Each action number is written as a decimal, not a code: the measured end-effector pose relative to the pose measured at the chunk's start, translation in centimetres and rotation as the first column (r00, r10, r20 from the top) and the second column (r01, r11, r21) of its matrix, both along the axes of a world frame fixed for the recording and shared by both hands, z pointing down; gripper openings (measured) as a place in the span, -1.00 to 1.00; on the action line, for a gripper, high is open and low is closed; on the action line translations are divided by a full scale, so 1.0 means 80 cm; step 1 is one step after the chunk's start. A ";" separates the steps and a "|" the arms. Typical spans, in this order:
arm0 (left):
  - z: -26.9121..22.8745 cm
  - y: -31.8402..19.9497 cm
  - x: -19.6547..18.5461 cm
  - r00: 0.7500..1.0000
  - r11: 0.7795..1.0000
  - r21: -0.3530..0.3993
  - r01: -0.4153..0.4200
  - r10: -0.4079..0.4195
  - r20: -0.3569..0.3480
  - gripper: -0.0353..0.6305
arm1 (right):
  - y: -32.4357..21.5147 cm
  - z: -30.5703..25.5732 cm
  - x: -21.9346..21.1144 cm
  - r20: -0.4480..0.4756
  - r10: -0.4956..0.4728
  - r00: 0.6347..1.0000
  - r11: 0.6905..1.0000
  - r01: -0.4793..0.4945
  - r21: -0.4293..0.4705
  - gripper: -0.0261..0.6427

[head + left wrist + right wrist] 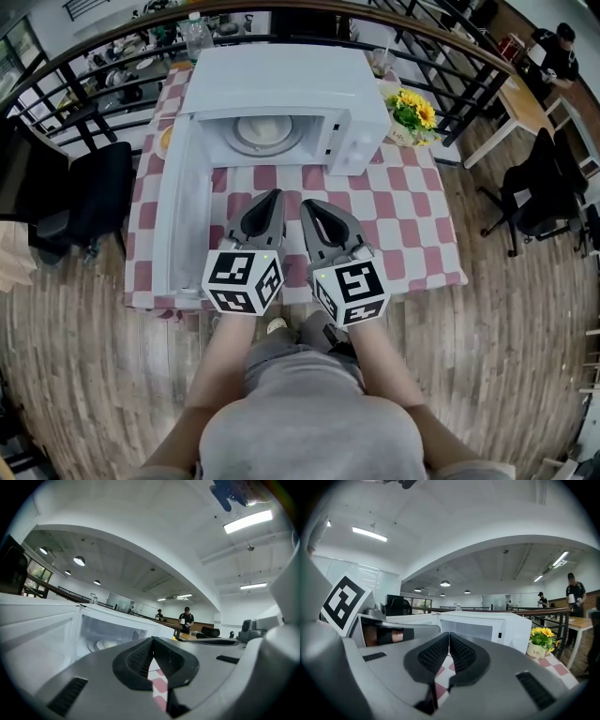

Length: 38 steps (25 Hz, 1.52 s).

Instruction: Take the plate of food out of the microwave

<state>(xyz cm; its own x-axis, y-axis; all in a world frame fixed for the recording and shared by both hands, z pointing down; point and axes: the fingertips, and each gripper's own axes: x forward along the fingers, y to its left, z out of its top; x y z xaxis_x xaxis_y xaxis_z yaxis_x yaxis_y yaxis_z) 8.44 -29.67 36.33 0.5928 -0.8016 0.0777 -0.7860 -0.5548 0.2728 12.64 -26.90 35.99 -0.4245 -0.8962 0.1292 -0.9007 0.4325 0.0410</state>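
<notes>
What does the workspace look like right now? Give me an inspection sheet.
Surface: table under a checkered cloth.
Job's things: microwave, its door swung open; plate inside.
Clutter: flower pot beside the microwave.
Grippers: left tongs and right tongs both shut and empty, in front of the microwave.
Cables: nothing seen.
Surroundings: black chair, railing, wooden floor.

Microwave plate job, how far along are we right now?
Done: the microwave door stands open. In hand: nothing; the left tongs and right tongs are shut and empty, in front of the microwave. Left: the plate sits inside; reach in, grip it, bring it out.
</notes>
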 end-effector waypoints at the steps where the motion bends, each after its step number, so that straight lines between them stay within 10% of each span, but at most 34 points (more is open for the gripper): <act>1: 0.002 -0.004 0.000 1.000 1.000 -0.009 0.004 -0.004 -0.006 -0.88 | -0.002 0.001 -0.001 -0.003 -0.005 1.000 1.000 0.005 0.000 -0.84; 25: 0.084 -0.117 -0.006 0.951 0.942 -0.299 0.155 -0.225 -0.213 -0.87 | -0.106 0.042 0.011 0.008 -0.115 0.993 0.993 0.115 -0.032 -0.84; 38: 0.124 -0.160 -0.001 0.889 0.892 -0.440 0.101 -0.280 -0.362 -0.14 | -0.135 0.068 0.017 0.027 -0.125 0.992 0.988 0.127 -0.086 -0.84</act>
<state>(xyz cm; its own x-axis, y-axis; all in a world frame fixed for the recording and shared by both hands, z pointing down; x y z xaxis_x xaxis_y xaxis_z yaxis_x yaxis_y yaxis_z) 8.39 -42.49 46.22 0.4806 -0.8534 0.2017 -0.6331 -0.1785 0.7532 14.02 -37.71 41.45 -0.5372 -0.8209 0.1938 -0.8388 0.5440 -0.0211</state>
